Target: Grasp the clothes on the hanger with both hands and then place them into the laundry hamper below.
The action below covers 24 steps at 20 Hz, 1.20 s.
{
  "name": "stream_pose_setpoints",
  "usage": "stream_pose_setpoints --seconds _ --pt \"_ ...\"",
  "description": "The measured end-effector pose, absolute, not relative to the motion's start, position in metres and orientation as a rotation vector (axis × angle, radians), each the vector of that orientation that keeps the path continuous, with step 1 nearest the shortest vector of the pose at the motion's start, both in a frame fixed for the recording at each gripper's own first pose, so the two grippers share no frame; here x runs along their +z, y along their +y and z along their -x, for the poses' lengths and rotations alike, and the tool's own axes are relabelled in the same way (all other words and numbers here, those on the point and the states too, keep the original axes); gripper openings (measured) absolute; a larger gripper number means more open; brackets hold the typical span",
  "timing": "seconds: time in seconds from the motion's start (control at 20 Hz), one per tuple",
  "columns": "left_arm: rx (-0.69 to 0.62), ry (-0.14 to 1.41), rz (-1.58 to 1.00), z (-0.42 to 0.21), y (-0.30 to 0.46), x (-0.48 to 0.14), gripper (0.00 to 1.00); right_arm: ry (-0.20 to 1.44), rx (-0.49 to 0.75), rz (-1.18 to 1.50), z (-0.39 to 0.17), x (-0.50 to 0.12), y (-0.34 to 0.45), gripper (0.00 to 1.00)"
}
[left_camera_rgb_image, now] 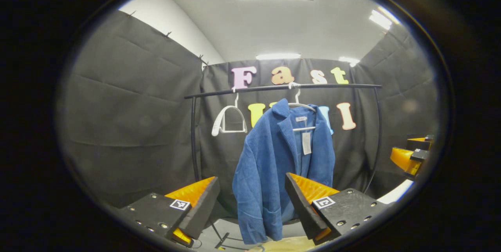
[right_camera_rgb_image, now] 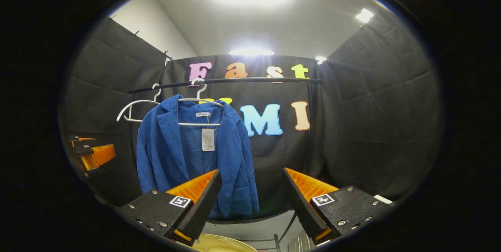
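Jacket (left_camera_rgb_image: 270, 166): blue ribbed corduroy cloth, matt. Hanger (right_camera_rgb_image: 184, 105): smooth white plastic. Rail (left_camera_rgb_image: 282, 87): black metal, slightly glossy. Tag (right_camera_rgb_image: 208, 139): white paper.

Laundry hamper (right_camera_rgb_image: 219, 244): only its pale rim, cut off at bottom edge. Blue jacket (left_camera_rgb_image: 274, 166): hem partly behind left tool (left_camera_rgb_image: 250, 205). Hang-tag (right_camera_rgb_image: 208, 139): print too small.

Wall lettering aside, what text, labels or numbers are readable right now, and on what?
Neck label inside the blue jacket: printed, too small to read.
Hang tag below it: lines of print, too small to read.
Square markers on the right gripper: coded patterns, no words.
No other text is legible.
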<state>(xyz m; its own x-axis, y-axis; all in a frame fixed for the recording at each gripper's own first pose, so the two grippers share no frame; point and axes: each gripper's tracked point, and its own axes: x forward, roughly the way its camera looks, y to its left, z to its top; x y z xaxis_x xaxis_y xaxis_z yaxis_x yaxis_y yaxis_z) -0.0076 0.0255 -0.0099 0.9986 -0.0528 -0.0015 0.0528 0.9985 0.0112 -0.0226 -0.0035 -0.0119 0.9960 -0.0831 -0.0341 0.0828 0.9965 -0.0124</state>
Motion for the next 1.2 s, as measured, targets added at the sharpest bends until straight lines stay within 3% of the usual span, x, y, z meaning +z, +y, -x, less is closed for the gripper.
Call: stream_pose_setpoints --seconds 0.6,1.2 --pt "-0.116 -0.039 0.018 -0.033 0.036 0.036 0.99 -0.015 -0.098 0.02 -0.015 0.028 0.028 0.96" --pt "-0.117 -0.031 0.013 -0.102 -0.041 0.03 0.95 -0.021 0.013 -0.043 -0.121 0.037 0.031 0.96"
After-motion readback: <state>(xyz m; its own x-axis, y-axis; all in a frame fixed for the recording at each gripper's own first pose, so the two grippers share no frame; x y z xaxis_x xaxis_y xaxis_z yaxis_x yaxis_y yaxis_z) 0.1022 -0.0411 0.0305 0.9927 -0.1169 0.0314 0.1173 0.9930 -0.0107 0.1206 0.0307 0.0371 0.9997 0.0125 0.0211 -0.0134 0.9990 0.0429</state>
